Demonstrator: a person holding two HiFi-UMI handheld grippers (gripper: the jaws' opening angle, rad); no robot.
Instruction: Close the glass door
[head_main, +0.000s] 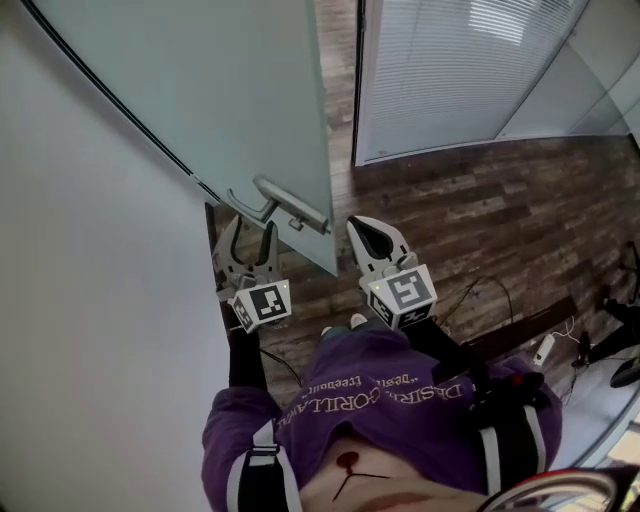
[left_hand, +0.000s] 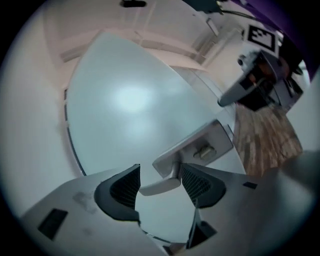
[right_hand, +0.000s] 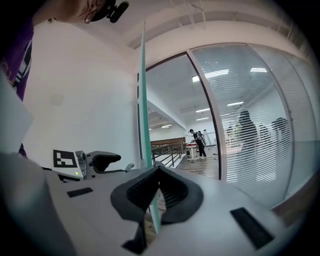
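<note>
Step in hand: getting hold of the handle. The door is not yet shut.

- The glass door is standing ajar, with its free edge lying between the two grippers.
- The left gripper is sitting with its jaws spread, and the handle is lying across the gap between them. The right-hand pad is seemingly touching the handle's neck, while the left-hand pad is standing off it. Nothing is being clamped.
- The right gripper is showing its jaws pressed together tip to tip, holding nothing. The door's edge is running just beyond its tips.

Next move, as I am judging it:
- The left jaws should be closing on the lever, or simply bearing against it, and then carrying the pane through its arc toward the frame.
- The grip needs to be kept near the lever's neck, so the pads are not sliding off the free end.
- The right gripper's shut tips could be steadying or pushing the pane's edge.

Materials and shapes:
- Door: a frosted, pale grey-green pane, flat and smooth, showing deeper green along its cut edge.
- Handle: a brushed-metal lever, rounded and slim, on a rectangular metal plate with a small knob in it. It is probably slick against the pads.
- Pads: dark, curved and finely ribbed, set in pale grey plastic jaws.
- Floor beyond the right gripper: dark wood planks.
</note>
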